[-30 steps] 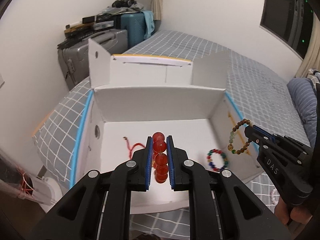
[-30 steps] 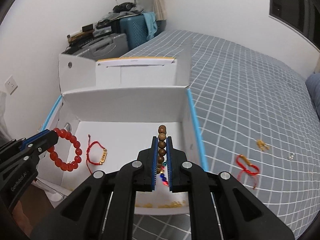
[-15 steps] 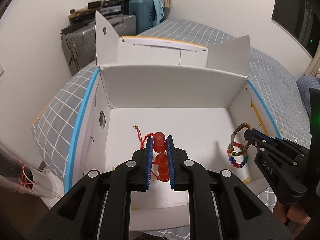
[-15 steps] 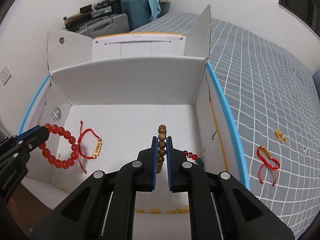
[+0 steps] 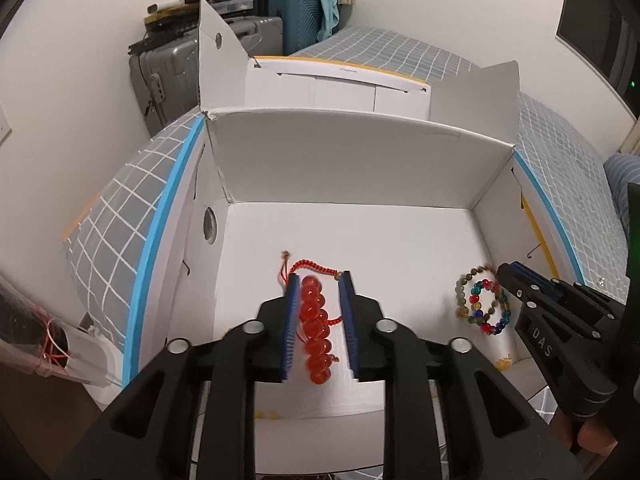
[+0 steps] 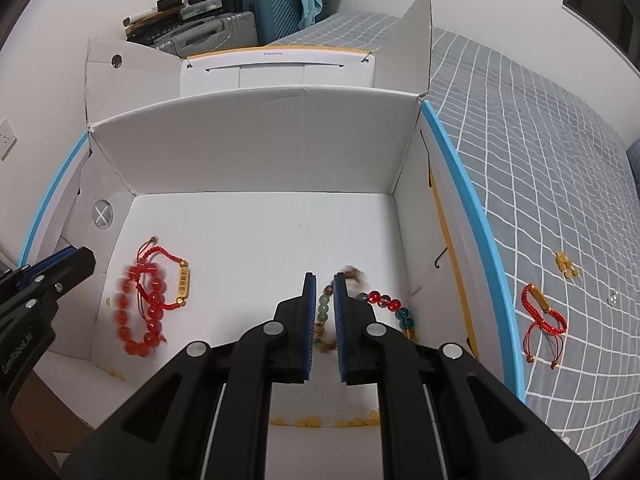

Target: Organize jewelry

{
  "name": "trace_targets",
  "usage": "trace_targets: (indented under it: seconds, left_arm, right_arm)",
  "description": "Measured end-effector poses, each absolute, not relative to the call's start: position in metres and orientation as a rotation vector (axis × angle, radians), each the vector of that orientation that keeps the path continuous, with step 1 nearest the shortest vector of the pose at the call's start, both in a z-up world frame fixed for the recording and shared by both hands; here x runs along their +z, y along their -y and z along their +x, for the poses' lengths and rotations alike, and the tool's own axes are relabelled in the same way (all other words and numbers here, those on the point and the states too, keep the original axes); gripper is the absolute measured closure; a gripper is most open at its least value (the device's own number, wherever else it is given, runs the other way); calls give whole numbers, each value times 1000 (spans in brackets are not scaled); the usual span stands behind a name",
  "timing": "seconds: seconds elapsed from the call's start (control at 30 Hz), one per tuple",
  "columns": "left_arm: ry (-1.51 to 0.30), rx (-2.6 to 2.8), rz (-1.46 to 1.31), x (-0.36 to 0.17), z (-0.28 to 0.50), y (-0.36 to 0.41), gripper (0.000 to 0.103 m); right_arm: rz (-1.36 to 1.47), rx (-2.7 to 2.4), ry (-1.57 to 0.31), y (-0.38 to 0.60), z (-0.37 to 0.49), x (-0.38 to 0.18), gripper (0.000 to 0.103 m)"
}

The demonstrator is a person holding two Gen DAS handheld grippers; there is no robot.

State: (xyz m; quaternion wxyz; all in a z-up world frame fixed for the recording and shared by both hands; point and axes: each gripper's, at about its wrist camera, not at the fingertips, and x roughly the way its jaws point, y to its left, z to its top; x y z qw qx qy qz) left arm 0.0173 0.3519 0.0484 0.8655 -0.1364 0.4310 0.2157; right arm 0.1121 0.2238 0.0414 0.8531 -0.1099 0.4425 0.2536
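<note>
Both grippers are inside a white cardboard box (image 5: 360, 168) on the bed. My left gripper (image 5: 319, 280) is open; the red bead bracelet (image 5: 316, 328) lies between its jaws, loose and motion-blurred, over a red cord bracelet (image 5: 316, 269). In the right wrist view the same red beads (image 6: 138, 312) lie on the box floor by the cord bracelet with a gold charm (image 6: 183, 286). My right gripper (image 6: 321, 280) is open; the brown and green bead bracelet (image 6: 323, 308) drops between its jaws beside a multicoloured bead bracelet (image 6: 390, 306). Both bracelets show in the left view (image 5: 482, 300).
On the grey checked bedspread right of the box lie another red cord bracelet (image 6: 544, 316), small gold pieces (image 6: 566, 264) and a tiny clear piece (image 6: 613, 298). Suitcases (image 5: 172, 68) stand behind the box. Small yellow beads (image 6: 320, 422) lie along the box's near wall.
Both grippers moved down into the box and opened. The red bead bracelet and the brown bead bracelet were let go and dropped onto the box floor.
</note>
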Motion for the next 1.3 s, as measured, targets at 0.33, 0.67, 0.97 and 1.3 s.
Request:
trace_targets:
  seconds: [0.33, 0.67, 0.97, 1.3]
  left_arm:
    - [-816, 472, -288, 77, 0, -349, 19]
    - [-782, 442, -273, 96, 7, -326, 6]
    - [-765, 341, -222, 105, 29, -266, 6]
    - [-788, 189, -159, 98, 71, -179, 6]
  right_arm:
    - [-179, 494, -845, -202, 107, 71, 26]
    - [-122, 443, -825, -159, 110, 88, 8]
    - [-124, 356, -810, -89, 112, 101, 8]
    - [-75, 242, -850, 9, 121, 90, 8]
